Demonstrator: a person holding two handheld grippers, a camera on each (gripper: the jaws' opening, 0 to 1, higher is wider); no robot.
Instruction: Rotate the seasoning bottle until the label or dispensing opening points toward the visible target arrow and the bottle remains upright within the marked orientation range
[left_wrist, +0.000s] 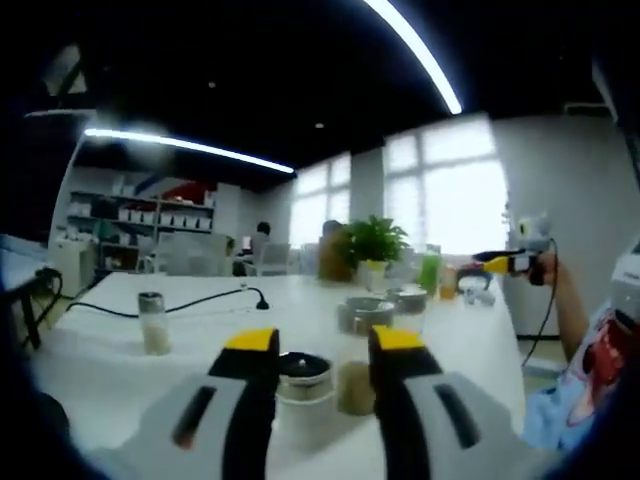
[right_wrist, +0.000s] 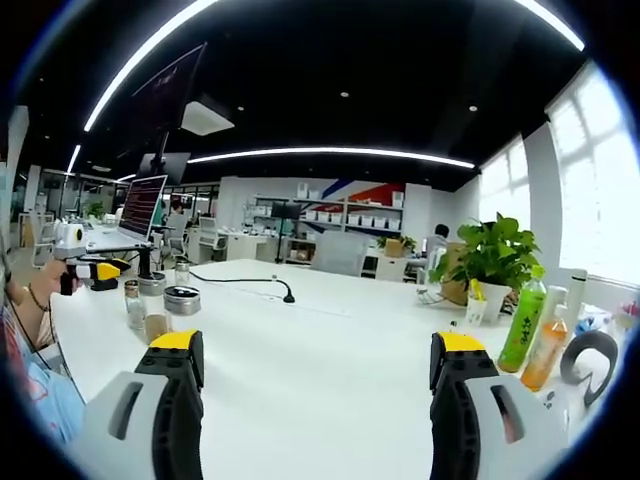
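Left gripper view: left gripper (left_wrist: 322, 365) rises from 6 o'clock, yellow-tipped jaws parted moderately, nothing clamped. Between the jaws stand a low jar with a dark metal lid (left_wrist: 302, 385), close to the left jaw, and a seasoning bottle (left_wrist: 356, 372) with tan contents just inside the right jaw; contact with either jaw can't be told, jaws overlap their edges. Bottle's top is hard to make out, no label or opening readable. A round metal tin (left_wrist: 365, 314) sits beyond at 12 o'clock of the jaws, another small tin (left_wrist: 408, 297) behind it. A second shaker (left_wrist: 153, 322) with pale contents stands well apart at 9 o'clock on the white table (left_wrist: 200, 360), near a black cable (left_wrist: 180, 303). Potted plant (left_wrist: 372, 245) and a green bottle (left_wrist: 430, 270) at the far edge. At 3 o'clock the right gripper (left_wrist: 500, 264) is held up off the table in a person's hand, jaw gap too small to judge here. Right gripper view: right gripper (right_wrist: 315, 365) jaws spread wide, holding nothing, bare table between them. At 9 o'clock the left gripper (right_wrist: 95, 271) shows small beside the shakers (right_wrist: 135, 305) and a tin (right_wrist: 182, 299); which one is the task bottle can't be told. Green bottle (right_wrist: 524, 325) and orange bottle (right_wrist: 549, 350) stand at 3 o'clock, plant (right_wrist: 490, 262) behind. Arrow mark not discernible.
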